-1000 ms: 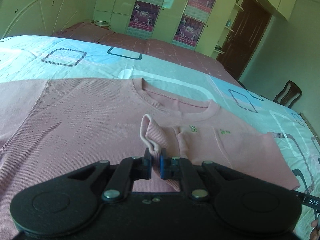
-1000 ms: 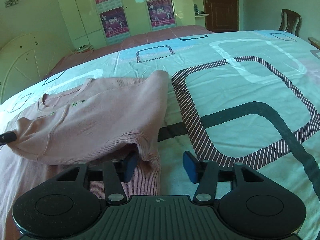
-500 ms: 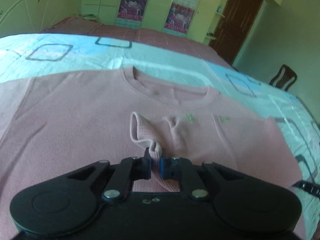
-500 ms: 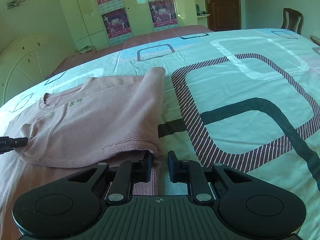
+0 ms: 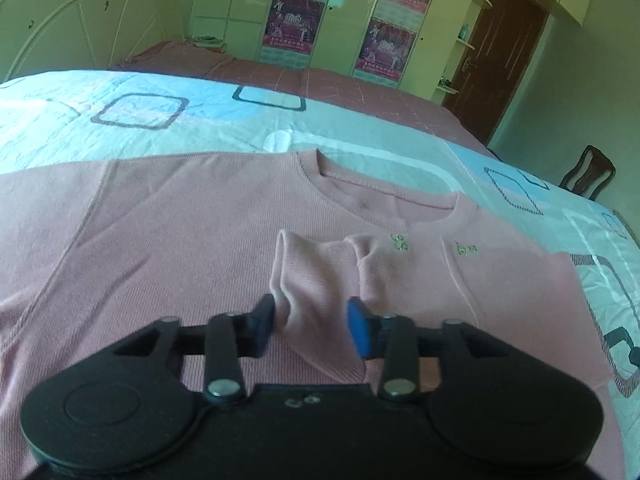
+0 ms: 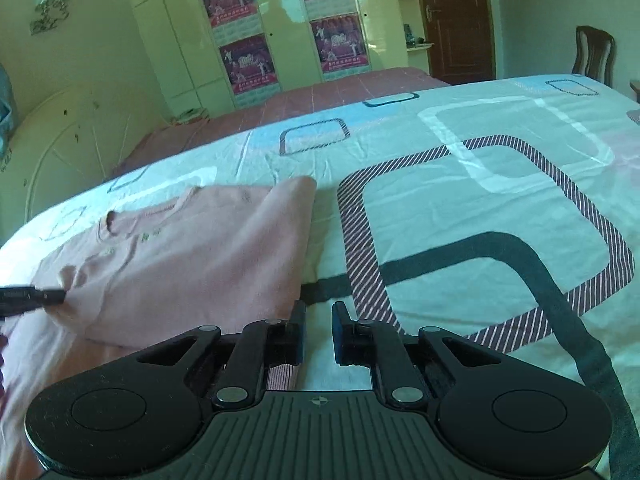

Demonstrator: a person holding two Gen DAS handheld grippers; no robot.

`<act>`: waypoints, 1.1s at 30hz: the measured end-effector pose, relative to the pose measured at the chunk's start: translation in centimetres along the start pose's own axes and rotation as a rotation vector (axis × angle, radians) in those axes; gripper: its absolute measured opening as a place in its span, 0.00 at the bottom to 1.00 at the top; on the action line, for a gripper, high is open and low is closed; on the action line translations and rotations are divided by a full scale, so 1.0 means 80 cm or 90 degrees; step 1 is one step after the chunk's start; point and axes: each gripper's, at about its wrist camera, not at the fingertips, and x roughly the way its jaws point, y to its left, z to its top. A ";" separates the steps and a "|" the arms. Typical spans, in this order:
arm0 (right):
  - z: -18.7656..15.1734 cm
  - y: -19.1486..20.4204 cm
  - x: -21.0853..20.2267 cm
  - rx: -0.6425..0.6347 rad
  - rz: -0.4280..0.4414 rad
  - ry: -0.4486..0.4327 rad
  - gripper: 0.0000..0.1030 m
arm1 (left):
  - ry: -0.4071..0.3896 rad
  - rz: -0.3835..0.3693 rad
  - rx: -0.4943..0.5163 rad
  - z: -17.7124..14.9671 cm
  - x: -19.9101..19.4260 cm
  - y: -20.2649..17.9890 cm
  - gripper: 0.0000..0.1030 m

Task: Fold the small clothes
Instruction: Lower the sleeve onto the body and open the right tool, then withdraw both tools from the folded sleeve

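Observation:
A pink sweater (image 5: 168, 232) lies flat on the bed, its right sleeve folded across the chest. The sleeve cuff (image 5: 308, 272) lies between the fingers of my left gripper (image 5: 312, 324), which is open and no longer pinches it. In the right wrist view the folded side of the sweater (image 6: 200, 264) lies left of my right gripper (image 6: 318, 330). The right jaws stand a narrow gap apart with nothing between them, just off the fold's near corner. The left gripper's tip (image 6: 36, 296) shows at the left edge.
The bed sheet (image 6: 480, 208) with dark and striped square patterns spreads to the right. A headboard (image 5: 80, 36), wardrobes with posters (image 5: 296, 16), a brown door (image 5: 508, 52) and a chair (image 5: 588, 172) stand beyond the bed.
My left gripper has opened and let go of the sleeve cuff, which now rests on the sweater. My right gripper narrowed from wide open to a small gap.

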 end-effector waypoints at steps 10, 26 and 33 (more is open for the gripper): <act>0.085 -0.029 0.121 0.145 0.097 -0.008 0.53 | 0.038 -0.037 0.036 0.029 0.048 0.000 0.25; 0.083 -0.020 0.136 0.082 0.027 -0.014 0.04 | -0.023 -0.006 0.013 0.011 0.023 0.011 0.17; 0.087 0.021 0.155 -0.046 0.034 0.047 0.04 | -0.014 -0.077 0.108 0.018 0.010 -0.038 0.33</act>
